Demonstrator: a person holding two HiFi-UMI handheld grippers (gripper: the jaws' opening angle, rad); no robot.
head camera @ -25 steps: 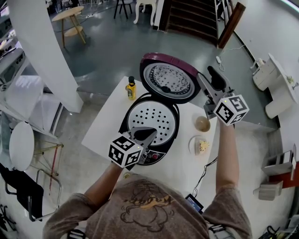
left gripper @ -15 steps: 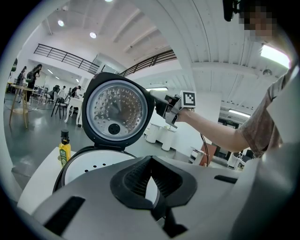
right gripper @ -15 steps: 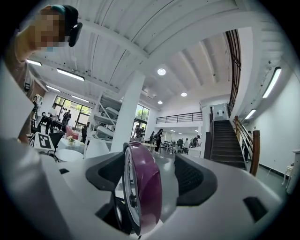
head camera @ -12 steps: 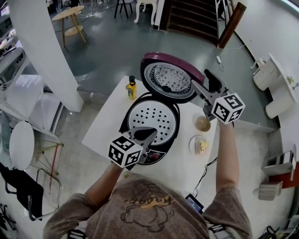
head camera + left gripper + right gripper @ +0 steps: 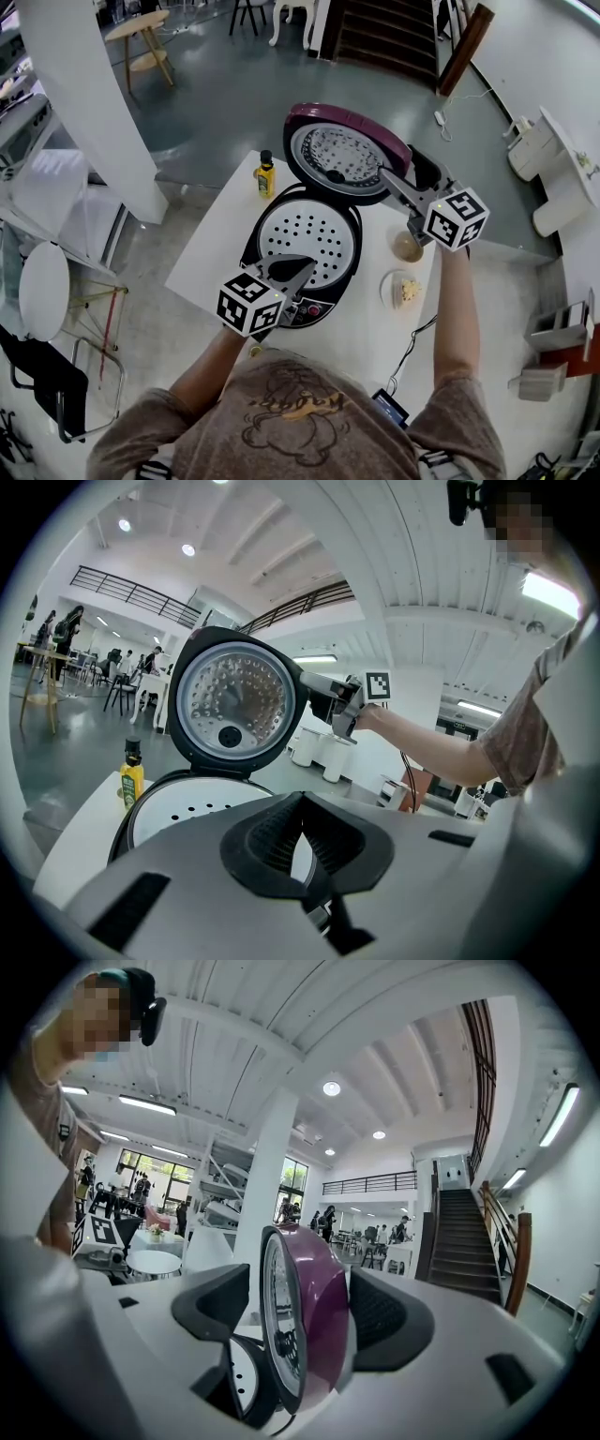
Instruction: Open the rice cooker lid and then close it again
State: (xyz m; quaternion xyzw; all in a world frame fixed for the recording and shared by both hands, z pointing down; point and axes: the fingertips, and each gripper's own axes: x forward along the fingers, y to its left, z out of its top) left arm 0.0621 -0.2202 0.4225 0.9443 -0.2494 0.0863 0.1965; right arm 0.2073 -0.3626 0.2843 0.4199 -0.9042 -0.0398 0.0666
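From the head view, the rice cooker point(image 5: 281, 314) is seen standing on the white tabletop point(image 5: 216, 248). Its purple lid point(image 5: 342, 155) is raised upright at the back, and the white perforated tray point(image 5: 305, 234) inside is laid bare. The left forearm is bent in from the torso, and the left claw point(image 5: 289, 270) is held over the cooker's front edge with its tips drawn together. The right arm is stretched straight ahead along the tabletop's right side, with the right claw point(image 5: 403, 175) set level at the lid's right rim. A yellow bottle point(image 5: 265, 175) is seen just left of the lid, and a bowl point(image 5: 406, 247) and a small dish point(image 5: 401, 292) lie to the right of the cooker.

In the left gripper view, the left claw point(image 5: 302, 803) is shown closed, its ridged pads point(image 5: 272, 836) brought together with nothing between them. The lid's shiny metal underside point(image 5: 234, 700) is faced from the front here, and the right hand point(image 5: 361, 719) is seen reaching in at its edge.

In the right gripper view, the lid point(image 5: 314, 1297) is seen edge-on, which no other view offers. It stands between the pads of the right claw point(image 5: 298, 1312), whose jaws have just been opening and are spread wide. A gap is left beside the left pad point(image 5: 211, 1302), so the lid is not clamped
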